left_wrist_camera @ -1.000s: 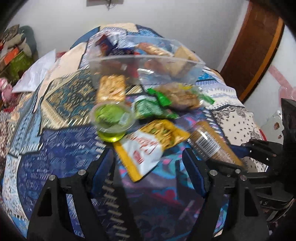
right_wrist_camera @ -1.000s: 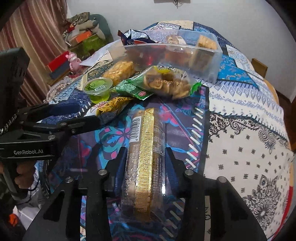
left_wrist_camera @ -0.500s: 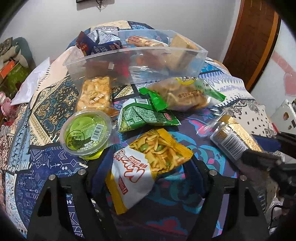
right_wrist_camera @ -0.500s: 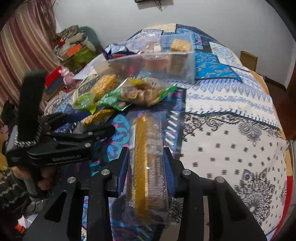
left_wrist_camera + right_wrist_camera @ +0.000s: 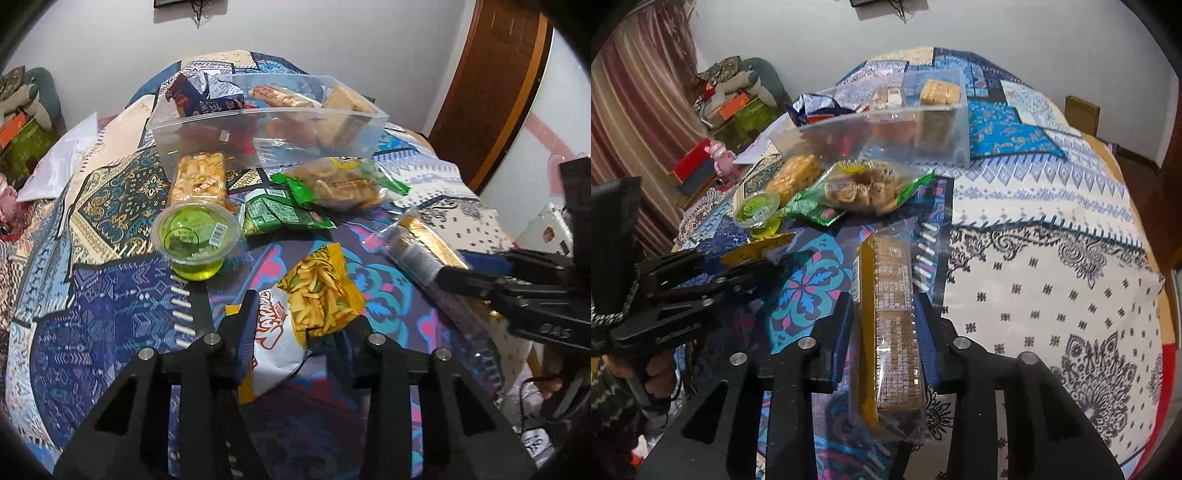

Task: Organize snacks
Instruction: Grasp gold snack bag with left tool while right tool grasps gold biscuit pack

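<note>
My left gripper [image 5: 299, 321] is shut on a yellow and white chip bag [image 5: 303, 314], holding its lower half above the patterned cloth. My right gripper [image 5: 884, 325] is shut on a long gold-tray biscuit pack [image 5: 886, 325], lifted off the cloth; the pack also shows at the right of the left wrist view [image 5: 417, 247]. A clear plastic bin [image 5: 266, 122] with several snacks stands at the back, also in the right wrist view [image 5: 882, 122]. In front of it lie a green jelly cup [image 5: 195, 236], a green packet [image 5: 284, 218], a clear cookie bag [image 5: 343, 181] and a rice cracker pack [image 5: 199, 177].
The patterned cloth [image 5: 1052, 258] covers the whole surface, white and bare on its right side. Boxes and soft toys [image 5: 731, 107] pile up at the far left by a curtain. A wooden door [image 5: 491, 85] stands at the right.
My left gripper has closed on the chip bag and lifted it. My right gripper has raised the biscuit pack and turned it on its side, gold edge to the left.
</note>
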The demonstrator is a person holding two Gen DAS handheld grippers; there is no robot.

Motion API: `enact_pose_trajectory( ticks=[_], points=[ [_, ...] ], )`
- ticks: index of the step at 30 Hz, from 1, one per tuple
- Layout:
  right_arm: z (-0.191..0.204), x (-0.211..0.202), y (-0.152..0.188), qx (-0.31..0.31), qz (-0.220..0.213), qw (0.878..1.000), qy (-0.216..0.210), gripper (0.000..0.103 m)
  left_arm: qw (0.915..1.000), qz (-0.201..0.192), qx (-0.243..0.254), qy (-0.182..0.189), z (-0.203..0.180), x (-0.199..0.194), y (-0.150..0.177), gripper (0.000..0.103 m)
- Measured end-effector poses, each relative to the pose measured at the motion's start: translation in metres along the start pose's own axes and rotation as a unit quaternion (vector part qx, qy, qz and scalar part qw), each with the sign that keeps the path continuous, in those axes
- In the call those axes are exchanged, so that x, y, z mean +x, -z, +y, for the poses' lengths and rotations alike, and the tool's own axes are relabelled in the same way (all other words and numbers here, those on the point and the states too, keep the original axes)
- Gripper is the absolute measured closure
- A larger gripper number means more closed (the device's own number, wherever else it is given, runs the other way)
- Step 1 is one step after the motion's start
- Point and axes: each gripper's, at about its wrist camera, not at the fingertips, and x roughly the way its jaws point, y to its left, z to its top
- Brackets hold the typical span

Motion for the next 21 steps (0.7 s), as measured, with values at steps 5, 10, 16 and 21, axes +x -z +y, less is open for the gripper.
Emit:
enact_pose_trajectory(
  ticks=[5,10,16,21],
  points=[
    [-0.002,0.012,0.008,0.002,0.028,1.000,-0.005,0.060,0.9998,-0.017,-0.007,-0.002,-0.002,-0.016,-0.001,0.072],
    [-0.005,0.008,0.007,0.005,0.016,1.000,-0.004,0.070,0.9993,-0.035,-0.014,0.008,-0.001,-0.031,-0.009,0.083],
    [-0.004,-0.014,-0.007,0.009,-0.028,1.000,-0.006,0.071,0.9979,-0.064,-0.010,0.006,0.000,-0.049,-0.020,0.083],
    [0.001,-0.032,-0.028,0.003,-0.067,0.998,-0.007,0.071,0.9950,-0.098,-0.019,0.007,0.007,-0.066,-0.039,0.083]
  ],
)
